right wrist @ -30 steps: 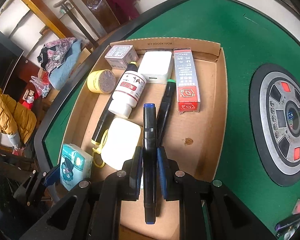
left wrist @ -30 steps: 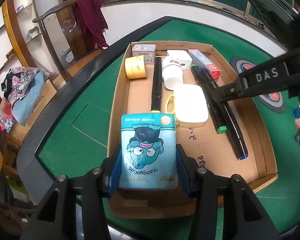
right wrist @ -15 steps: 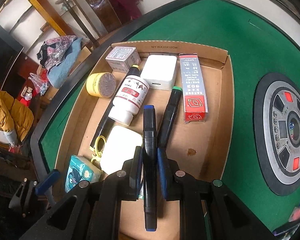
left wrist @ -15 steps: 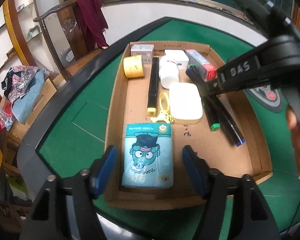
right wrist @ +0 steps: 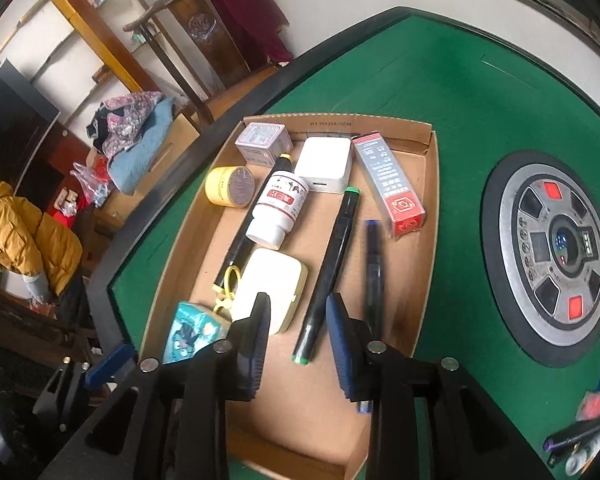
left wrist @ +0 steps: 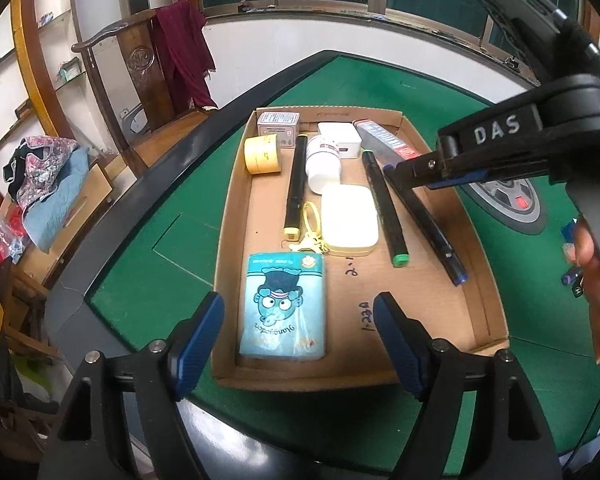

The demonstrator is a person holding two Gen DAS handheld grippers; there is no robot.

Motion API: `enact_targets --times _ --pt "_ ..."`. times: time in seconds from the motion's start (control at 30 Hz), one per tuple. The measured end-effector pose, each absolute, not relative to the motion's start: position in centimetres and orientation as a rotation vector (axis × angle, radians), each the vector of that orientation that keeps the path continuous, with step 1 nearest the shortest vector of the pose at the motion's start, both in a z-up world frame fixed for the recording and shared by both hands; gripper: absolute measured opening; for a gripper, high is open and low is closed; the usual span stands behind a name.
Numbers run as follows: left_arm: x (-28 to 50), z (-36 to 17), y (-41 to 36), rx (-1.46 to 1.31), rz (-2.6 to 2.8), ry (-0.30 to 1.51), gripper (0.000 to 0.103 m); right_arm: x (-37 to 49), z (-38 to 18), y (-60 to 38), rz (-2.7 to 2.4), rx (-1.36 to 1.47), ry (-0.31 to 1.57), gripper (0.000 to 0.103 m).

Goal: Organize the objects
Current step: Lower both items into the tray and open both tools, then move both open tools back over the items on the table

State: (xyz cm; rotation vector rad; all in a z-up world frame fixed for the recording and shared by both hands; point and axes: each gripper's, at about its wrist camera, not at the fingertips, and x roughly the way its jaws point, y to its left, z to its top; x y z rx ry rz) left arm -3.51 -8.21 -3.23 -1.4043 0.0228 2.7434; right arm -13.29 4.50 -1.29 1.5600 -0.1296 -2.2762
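Left wrist view: the left claw (left wrist: 298, 334) has just been opening and now stands wide, its blue pads clear on either side of the blue tissue pack (left wrist: 284, 306), which lies flat at the near end of the cardboard tray (left wrist: 480, 312) on the green tabletop (left wrist: 148, 272). Beyond it lie a cream case (left wrist: 350, 220) with a yellow loop, a yellow-capped marker (left wrist: 294, 188), a white bottle (left wrist: 324, 162), a yellow tape roll (left wrist: 262, 155), a small grey box (left wrist: 279, 123), a white charger (left wrist: 340, 142) and a red-ended carton (left wrist: 384, 142). The right claw (left wrist: 416, 172) reaches in from the right above the blue-capped marker (left wrist: 432, 228).

Right wrist view: the right claw (right wrist: 300, 344) has just been parting and is slightly open with nothing between its pads. The blue-capped marker lies blurred just right of it, beside the green-capped marker (right wrist: 332, 264), both on the tray floor.

Judging by this, the tray is well filled and both latest items look set down. A few small things (right wrist: 580, 432) at the near right of the tabletop may still need packing.
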Motion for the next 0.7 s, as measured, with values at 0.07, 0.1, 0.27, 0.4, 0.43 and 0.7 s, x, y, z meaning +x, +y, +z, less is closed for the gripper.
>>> enact_targets --times 0.07,0.1,0.27,0.4,0.43,0.7 --pt "-3.3 -3.1 -8.0 -1.403 2.741 0.028 0.077 -13.0 -1.0 4.6 -2.278 1.555 -0.14 0.038" --pt "-3.3 -2.9 -8.0 -1.402 2.74 0.03 0.077 -12.9 -0.7 4.7 -2.278 1.551 -0.151 0.04" --pt "-3.0 -2.5 -7.7 -1.395 2.744 0.021 0.078 -12.1 0.2 5.2 -2.278 1.528 -0.18 0.048" --pt "-2.7 -2.0 -7.5 -1.383 2.746 0.019 0.08 -11.4 0.7 6.2 -2.28 1.518 -0.22 0.052" --pt "-2.7 -1.9 -7.4 -1.38 2.744 0.017 0.08 -11.3 0.8 6.5 -2.281 1.515 -0.232 0.053" --pt "-2.9 -0.8 -5.2 -1.346 2.713 0.018 0.081 -10.0 1.1 11.2 -2.317 1.507 -0.348 0.057"
